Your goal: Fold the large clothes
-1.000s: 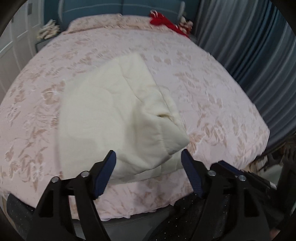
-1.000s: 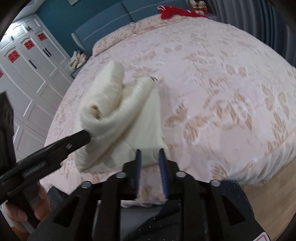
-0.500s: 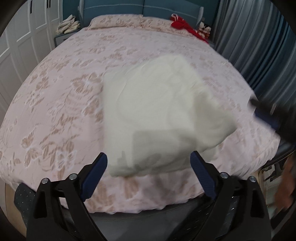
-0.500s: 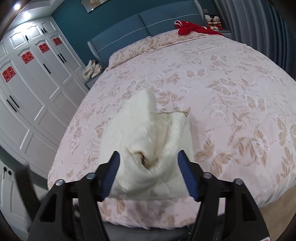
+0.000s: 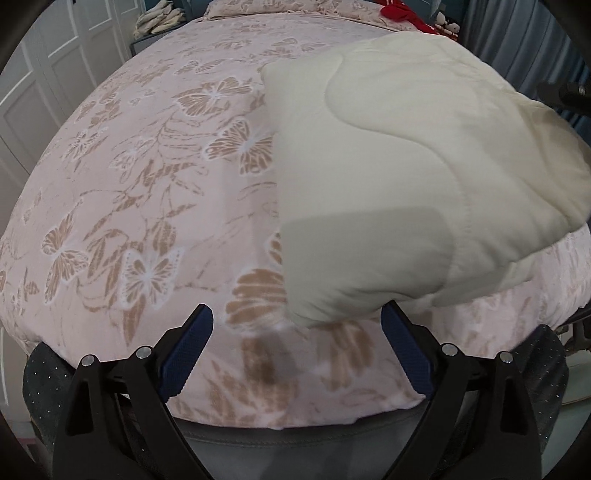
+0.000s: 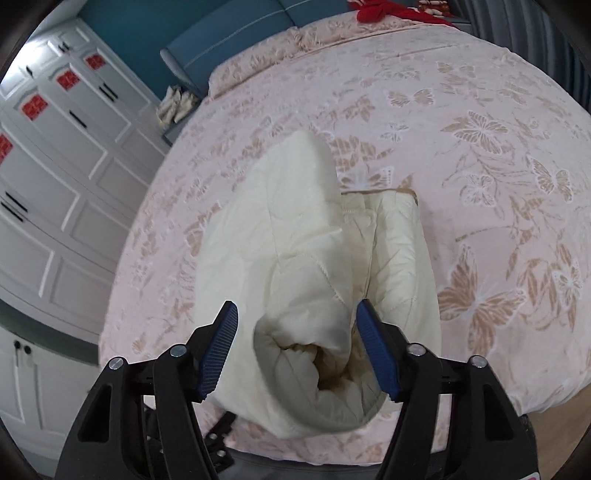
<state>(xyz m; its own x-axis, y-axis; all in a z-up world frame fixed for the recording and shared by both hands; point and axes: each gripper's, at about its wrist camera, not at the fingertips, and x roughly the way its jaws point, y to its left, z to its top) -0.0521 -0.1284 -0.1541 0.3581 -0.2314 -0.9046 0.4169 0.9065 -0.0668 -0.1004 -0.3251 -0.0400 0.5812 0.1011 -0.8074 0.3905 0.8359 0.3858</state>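
Observation:
A cream quilted padded garment (image 5: 417, 177) lies folded in a thick bundle near the foot edge of the bed (image 5: 147, 192). My left gripper (image 5: 297, 325) is open and empty, low at the bed's edge, with the bundle's near corner just above its right finger. In the right wrist view the garment (image 6: 314, 266) shows its rolled open end facing me. My right gripper (image 6: 295, 325) is open, its blue pads on either side of that end, not closed on it.
The bed has a pink butterfly-pattern cover (image 6: 480, 166). White wardrobe doors (image 6: 55, 166) stand on the left. A red item (image 6: 373, 7) lies by the blue headboard (image 6: 221, 48). Grey-blue curtains (image 5: 517, 44) hang on the right. Wooden floor (image 6: 569, 417) lies beyond the bed corner.
My right gripper opened and let go of the garment. It then came close to the bundle's rolled end. My left gripper swung left and lower, so the bundle sits to the upper right.

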